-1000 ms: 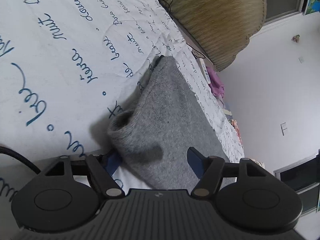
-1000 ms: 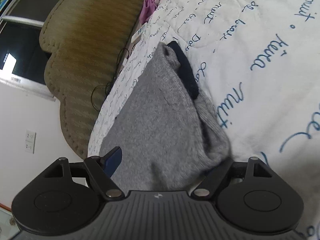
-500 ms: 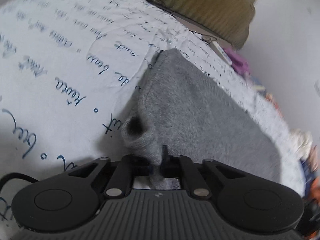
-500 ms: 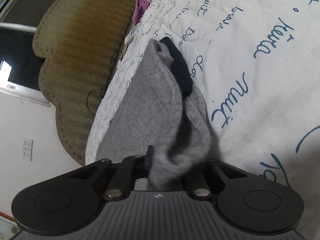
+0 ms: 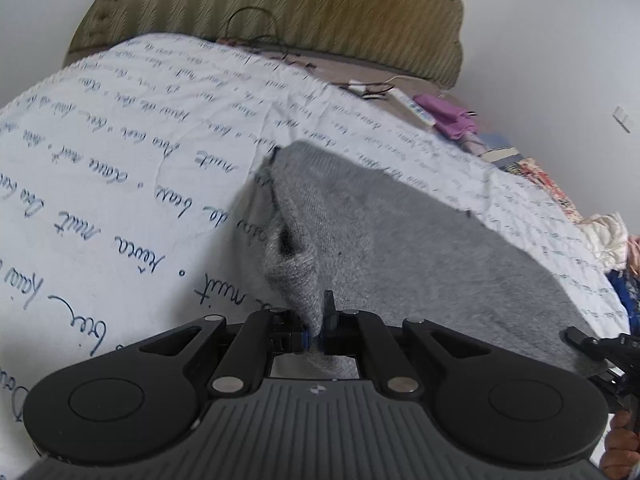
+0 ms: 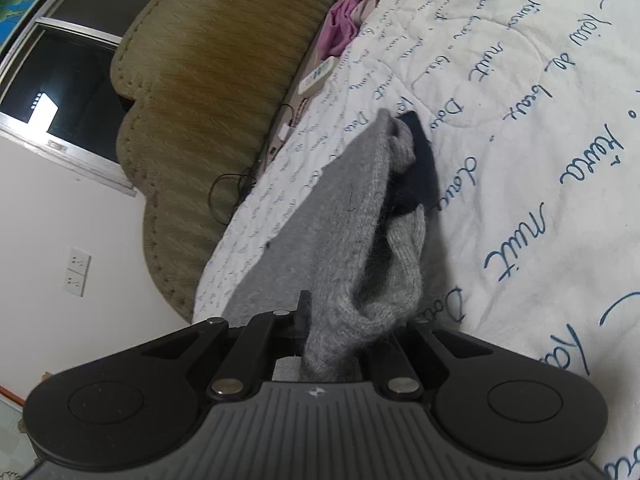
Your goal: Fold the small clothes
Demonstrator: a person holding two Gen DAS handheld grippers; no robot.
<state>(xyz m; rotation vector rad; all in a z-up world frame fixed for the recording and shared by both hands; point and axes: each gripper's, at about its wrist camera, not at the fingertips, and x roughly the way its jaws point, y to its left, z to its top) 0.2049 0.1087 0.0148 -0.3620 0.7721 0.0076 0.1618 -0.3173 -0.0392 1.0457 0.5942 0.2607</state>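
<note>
A grey knitted garment [image 5: 400, 248] lies on a white bedspread with blue script [image 5: 120, 184]. My left gripper [image 5: 318, 326] is shut on a bunched near corner of it and lifts the edge. In the right wrist view the same grey garment [image 6: 332, 232] shows a dark navy band [image 6: 418, 168] at its far end. My right gripper [image 6: 340, 332] is shut on a thick gathered fold of the knit. The right gripper also shows at the right edge of the left wrist view [image 5: 600, 352].
A tan padded headboard [image 5: 280, 12] stands behind the bed, with cables and a power strip [image 5: 416, 106] along its base. A purple cloth [image 5: 448, 114] and other clothes [image 5: 608, 232] lie at the bed's far side. A dark window [image 6: 56, 68] is in the wall.
Both grippers went from open beside the garment's near edge to shut on it. They have lifted the near edge, and the left view has swung up toward the headboard.
</note>
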